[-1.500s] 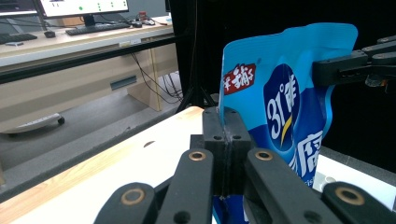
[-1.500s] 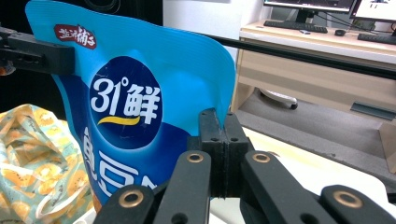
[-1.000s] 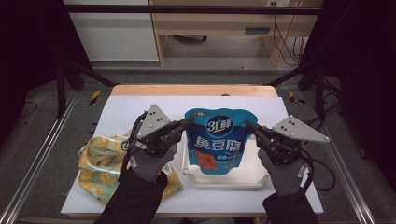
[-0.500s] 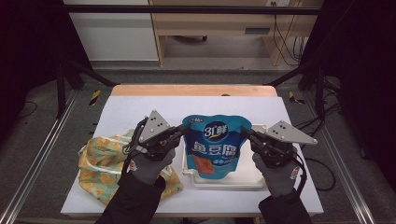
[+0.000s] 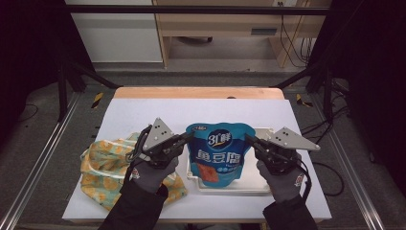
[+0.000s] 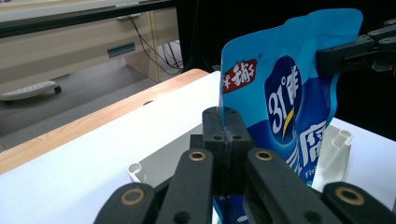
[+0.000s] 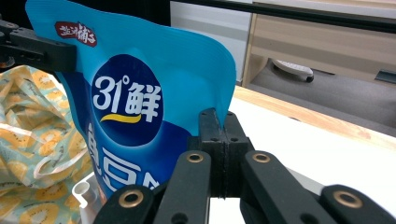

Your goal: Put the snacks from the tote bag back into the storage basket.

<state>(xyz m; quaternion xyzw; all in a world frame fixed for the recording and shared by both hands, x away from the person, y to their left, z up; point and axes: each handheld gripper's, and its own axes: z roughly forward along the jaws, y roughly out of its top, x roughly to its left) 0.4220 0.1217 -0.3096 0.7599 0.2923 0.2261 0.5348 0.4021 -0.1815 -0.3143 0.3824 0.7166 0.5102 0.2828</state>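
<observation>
Glossy blue snack pouch (image 5: 218, 153) held upright over a white plastic tray (image 5: 261, 184) on the white bench (image 5: 143, 112); left tongs (image 5: 190, 135) and right tongs (image 5: 249, 139) clamp its opposite upper edges.

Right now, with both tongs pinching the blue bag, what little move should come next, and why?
Probably lower the bag a little more onto the white tray. The left tongs and right tongs each pinch a top side edge, so it hangs upright with its bottom over the tray. Letting go higher up might make it flop over.
</observation>
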